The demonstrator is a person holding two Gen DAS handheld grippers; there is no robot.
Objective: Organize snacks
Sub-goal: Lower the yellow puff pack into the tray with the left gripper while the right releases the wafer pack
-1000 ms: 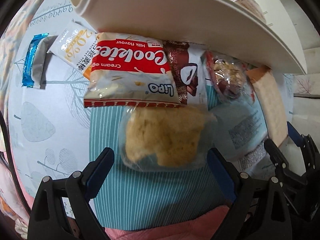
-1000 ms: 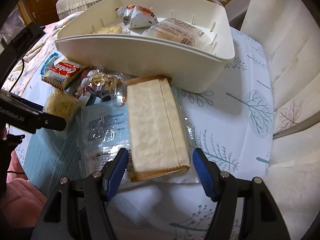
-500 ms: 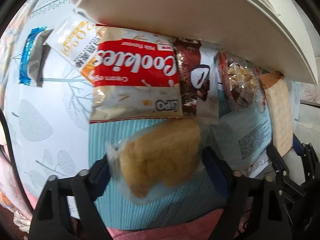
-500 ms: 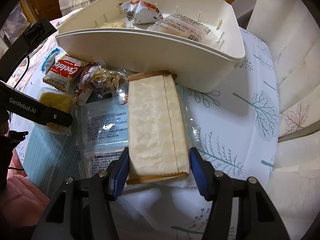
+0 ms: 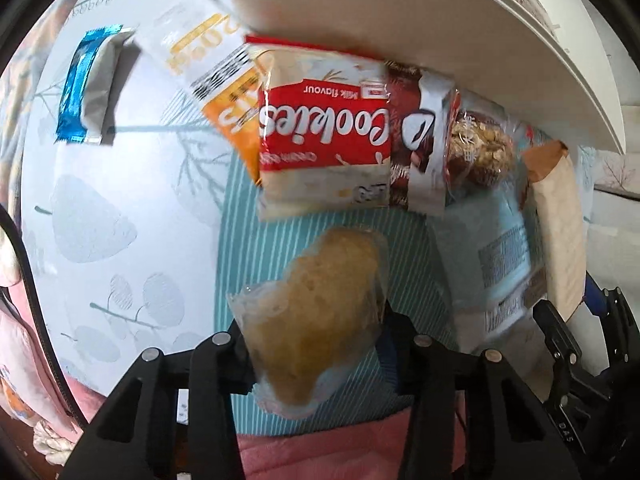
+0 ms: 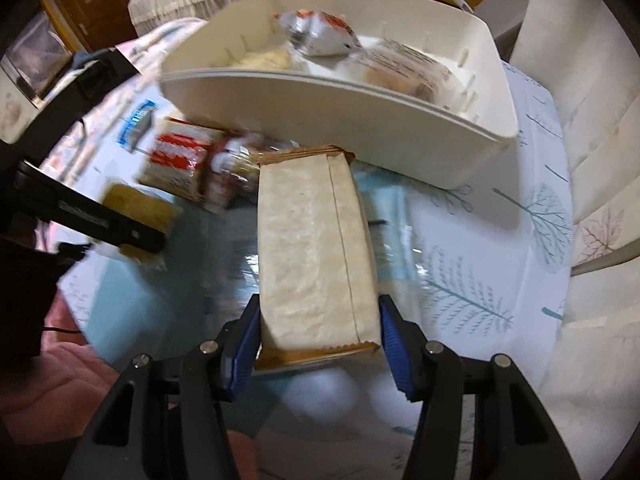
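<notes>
Left wrist fisheye showed the left gripper [image 5: 316, 340] clenched on a clear-wrapped yellow cake [image 5: 320, 320], its black jaws pressed into both sides of the wrapper, with the cake tilted above a teal striped mat [image 5: 256, 248]. Beyond the cake lay a red cookie pack [image 5: 324, 140] printed "Cookies", overlapping an orange-and-white sachet [image 5: 224, 92] on its left and touching a brown chocolate snack pack [image 5: 420, 148] on its right. A granola-filled clear packet [image 5: 480, 148] sat just beside the chocolate pack. Well apart to the far left, a blue-and-silver wrapper [image 5: 86, 88] rested on the leaf-patterned tablecloth [image 5: 100, 220]. The curved wall of a white bin [image 5: 400, 16] arched over the far edge of these packs. Right wrist fisheye showed the right gripper [image 6: 318, 344] grasping a long cream wafer pack [image 6: 312, 256] by its near end, blue pads [image 6: 390, 340] touching both long sides. The pack pointed toward the bin [image 6: 320, 112], its far end close to the bin wall, and it lay over a light blue packet with printed text [image 6: 396, 224]. Inside the bin were a red-and-white snack bag [image 6: 320, 34], a clear-wrapped pastry [image 6: 404, 68] and a pale item [image 6: 260, 58] too blurred to identify. The view was motion-blurred on its left side, where the other tool held the cake [image 6: 136, 208] near the cookie pack [image 6: 180, 160].
</notes>
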